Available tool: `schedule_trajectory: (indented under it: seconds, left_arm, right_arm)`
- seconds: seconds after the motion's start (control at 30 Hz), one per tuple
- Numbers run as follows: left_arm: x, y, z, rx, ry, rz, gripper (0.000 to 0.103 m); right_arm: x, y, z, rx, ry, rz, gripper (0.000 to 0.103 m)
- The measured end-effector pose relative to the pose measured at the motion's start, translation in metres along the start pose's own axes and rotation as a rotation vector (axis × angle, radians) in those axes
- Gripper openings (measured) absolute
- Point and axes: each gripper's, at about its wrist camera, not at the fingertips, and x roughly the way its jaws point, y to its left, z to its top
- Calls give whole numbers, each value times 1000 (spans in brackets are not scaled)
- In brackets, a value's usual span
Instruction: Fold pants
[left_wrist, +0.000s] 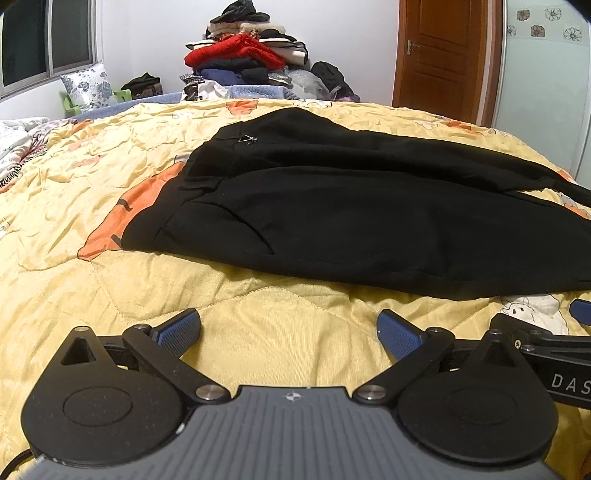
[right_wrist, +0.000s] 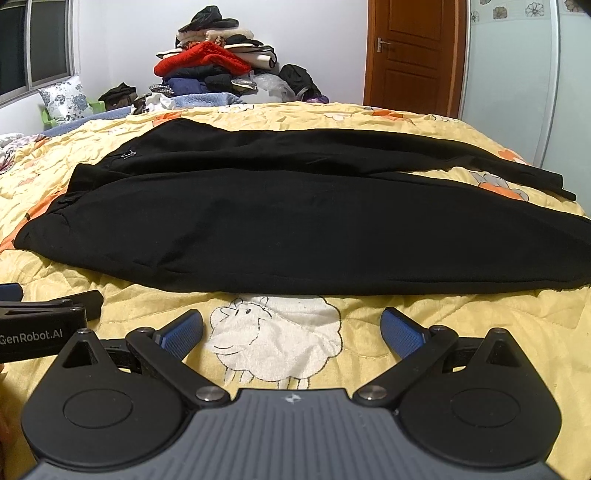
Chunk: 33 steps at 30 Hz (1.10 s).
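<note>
Black pants (left_wrist: 332, 206) (right_wrist: 295, 229) lie flat across the yellow quilt (left_wrist: 110, 280) (right_wrist: 443, 317), waistband to the left, the two legs running right. The far leg splays away from the near one at its right end. My left gripper (left_wrist: 289, 334) is open, hovering above the quilt just short of the pants' near edge by the waist end. My right gripper (right_wrist: 291, 334) is open too, over a sheep print (right_wrist: 273, 343), short of the near leg's edge. Each gripper shows at the edge of the other's view. Neither holds anything.
A tall pile of folded clothes (left_wrist: 243, 48) (right_wrist: 214, 55) stands past the bed's far side. A floral pillow (left_wrist: 88, 86) leans by the window at the left. A brown door (left_wrist: 439, 55) is at the back right. The quilt drops off at the right.
</note>
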Motion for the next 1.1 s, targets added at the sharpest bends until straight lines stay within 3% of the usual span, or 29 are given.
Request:
schedule_trajectory:
  seconds: [1.0,1.1]
  left_arm:
    - [-1,0,1,1,-1,-5,103]
    - [-4,2,2,7,-3,-27,103]
  right_arm:
    - [-1,2,0,-4,1,-1,103]
    - [-6,0,0,-14,-3,43,103]
